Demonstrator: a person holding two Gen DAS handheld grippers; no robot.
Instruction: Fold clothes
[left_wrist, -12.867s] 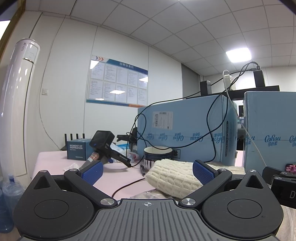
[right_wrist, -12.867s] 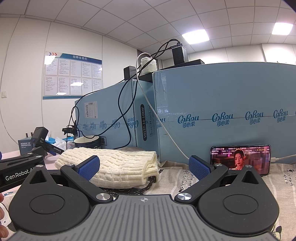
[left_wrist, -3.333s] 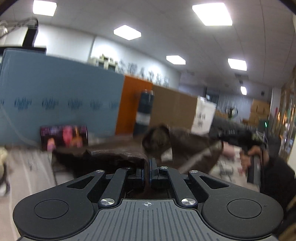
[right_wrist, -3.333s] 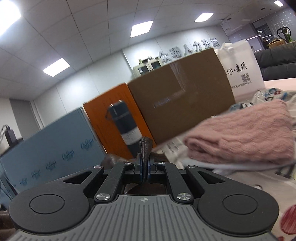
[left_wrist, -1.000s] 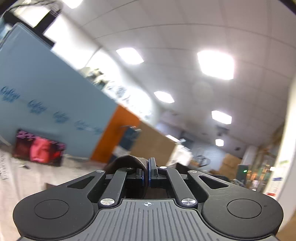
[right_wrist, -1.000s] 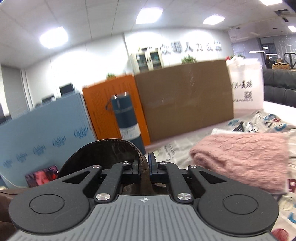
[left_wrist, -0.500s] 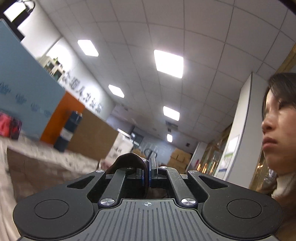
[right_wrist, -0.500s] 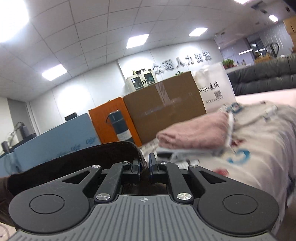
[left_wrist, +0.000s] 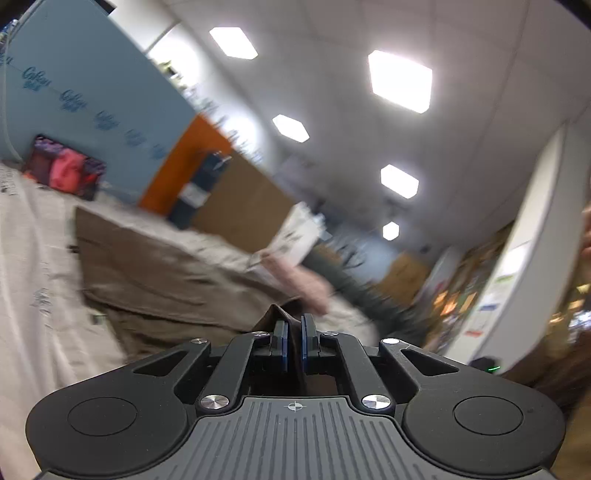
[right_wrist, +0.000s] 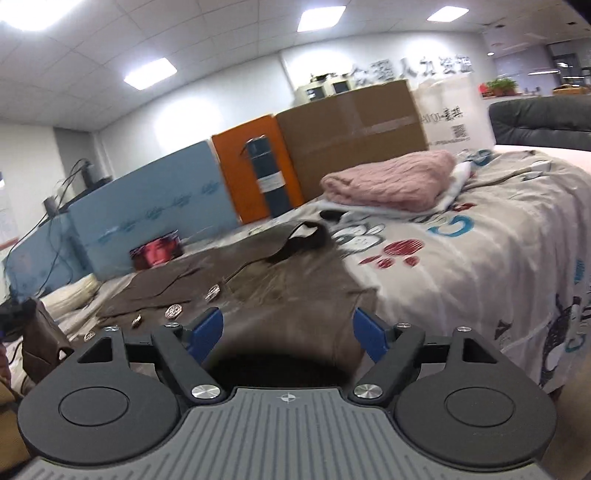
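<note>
The left tongs (left_wrist: 293, 341) are pinched together on a fold of the brown garment (left_wrist: 159, 273), whose dark edge pokes up between the blue pads (left_wrist: 282, 345). The right tongs (right_wrist: 288, 330) stand wide apart with nothing between them, poised just above the near hem of the same garment (right_wrist: 266, 295), which lies spread flat on the printed bedsheet (right_wrist: 498, 251) with its collar toward the far side and metal buttons along its left part. Half a second ago the right tongs were clamped on the brown cloth; now they have let go, while the left pair stays clamped. To the right of the garment the sheet runs bare to the bed's edge; beyond the collar a folded pink sweater (right_wrist: 391, 181) rests in front of a cardboard box (right_wrist: 351, 129), and a phone (right_wrist: 157, 251) leans against the blue boxes (right_wrist: 155, 206).
</note>
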